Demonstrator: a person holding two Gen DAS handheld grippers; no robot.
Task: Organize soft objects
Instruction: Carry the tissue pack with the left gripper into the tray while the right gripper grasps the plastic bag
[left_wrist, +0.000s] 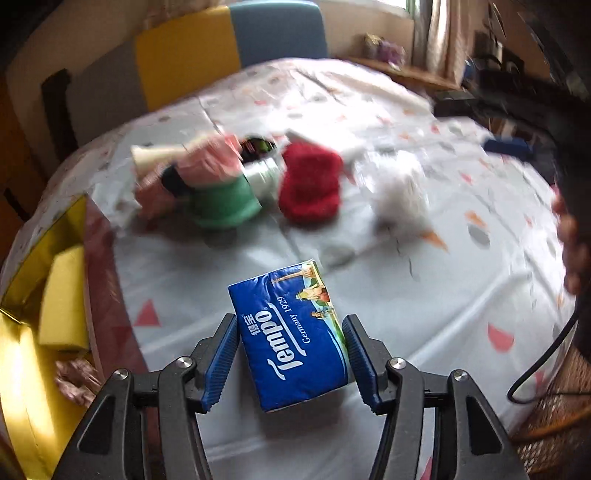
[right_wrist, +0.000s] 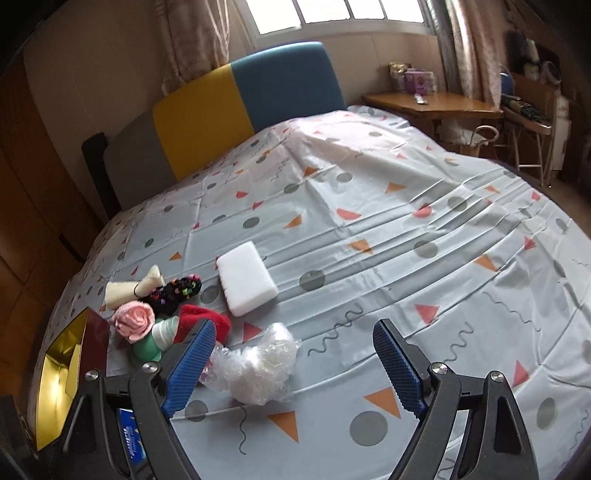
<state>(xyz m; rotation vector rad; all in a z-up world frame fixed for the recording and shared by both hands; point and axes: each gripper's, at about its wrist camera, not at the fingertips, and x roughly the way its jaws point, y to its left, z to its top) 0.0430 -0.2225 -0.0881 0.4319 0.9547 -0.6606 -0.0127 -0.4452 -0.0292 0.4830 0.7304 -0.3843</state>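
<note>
Currently your left claw (left_wrist: 290, 354) grips the blue Tempo tissue pack (left_wrist: 295, 338); your right claw (right_wrist: 295, 369) is spread wide and holds nothing.

Your left claw's blue ribbed pads (left_wrist: 221, 363) press both long sides of the pack, which sits tilted above the patterned bed sheet (left_wrist: 406, 288). To its left stands a gold-lined box (left_wrist: 22, 332) containing a yellow sponge block (left_wrist: 64, 299). Ahead, blurred, lie a red knitted piece (left_wrist: 310, 182), a green cup-shaped item (left_wrist: 225, 203) and a crumpled clear plastic wrap (left_wrist: 399, 192). Your right claw hovers over the sheet just beside that plastic wrap (right_wrist: 258, 369). Beyond it rest a white rectangular sponge (right_wrist: 245, 282), a pink rolled towel (right_wrist: 133, 319), a black multicoloured-dotted item (right_wrist: 175, 291) and a cream rolled cloth (right_wrist: 127, 288).
</note>
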